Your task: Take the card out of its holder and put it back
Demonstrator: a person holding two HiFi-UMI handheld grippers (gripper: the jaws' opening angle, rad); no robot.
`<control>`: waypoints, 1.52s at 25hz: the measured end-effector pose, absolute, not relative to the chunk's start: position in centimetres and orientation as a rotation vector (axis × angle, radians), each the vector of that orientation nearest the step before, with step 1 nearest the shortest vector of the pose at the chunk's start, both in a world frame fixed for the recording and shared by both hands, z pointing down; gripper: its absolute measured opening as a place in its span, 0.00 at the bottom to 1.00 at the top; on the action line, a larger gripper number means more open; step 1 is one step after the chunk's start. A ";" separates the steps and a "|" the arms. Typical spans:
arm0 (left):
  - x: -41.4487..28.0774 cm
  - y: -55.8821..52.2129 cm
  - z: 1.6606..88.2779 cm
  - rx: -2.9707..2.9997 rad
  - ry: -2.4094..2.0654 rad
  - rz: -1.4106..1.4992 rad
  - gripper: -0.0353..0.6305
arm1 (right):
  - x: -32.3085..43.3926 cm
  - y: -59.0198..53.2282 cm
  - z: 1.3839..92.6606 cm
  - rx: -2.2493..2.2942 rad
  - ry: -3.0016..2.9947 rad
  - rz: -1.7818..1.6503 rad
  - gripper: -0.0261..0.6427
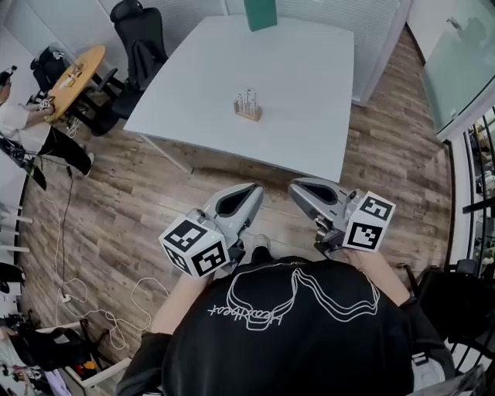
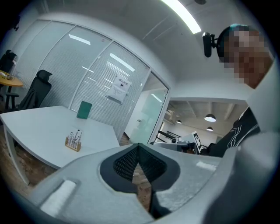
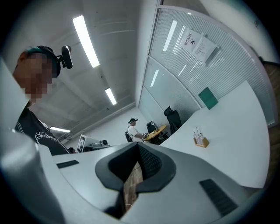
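Note:
A small wooden holder [image 1: 247,109] with thin upright cards in it stands near the middle of the white table [image 1: 309,93]. It also shows in the left gripper view, holder [image 2: 73,141], and in the right gripper view, holder [image 3: 201,139]. Both grippers hang over the wooden floor, short of the table's near edge and close to the person's body. My left gripper [image 1: 253,189] has its jaws together with nothing between them. My right gripper [image 1: 297,186] is likewise shut and empty. Both point towards the table, far from the holder.
A green board [image 1: 260,13] stands at the table's far edge. Black office chairs [image 1: 144,35] sit at the table's left corner, beside a round wooden table [image 1: 78,72] where a person sits. White cables [image 1: 93,309] lie on the floor at left. Glass partitions run along the right.

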State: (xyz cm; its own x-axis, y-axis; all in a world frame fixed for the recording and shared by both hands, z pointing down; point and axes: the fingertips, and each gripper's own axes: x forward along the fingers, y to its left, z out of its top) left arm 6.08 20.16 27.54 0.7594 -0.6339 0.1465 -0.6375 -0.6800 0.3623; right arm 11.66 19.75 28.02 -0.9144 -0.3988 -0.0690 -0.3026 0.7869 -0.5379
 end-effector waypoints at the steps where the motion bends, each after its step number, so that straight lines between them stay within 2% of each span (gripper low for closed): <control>1: 5.4 19.1 27.5 2.568 -0.957 0.015 0.07 | 11.0 18.7 28.0 -0.568 2.791 -0.798 0.05; 14: -2.5 9.2 29.1 2.595 -0.825 -0.005 0.07 | 4.1 9.8 29.6 -0.805 2.793 -0.751 0.05; 34: -4.8 -1.0 34.3 2.450 -0.906 0.048 0.07 | 3.8 -3.0 35.0 -0.869 2.866 -0.831 0.05; 38: -4.5 -3.7 34.7 2.433 -0.914 0.065 0.07 | 4.0 -6.0 36.0 -0.895 2.940 -0.791 0.09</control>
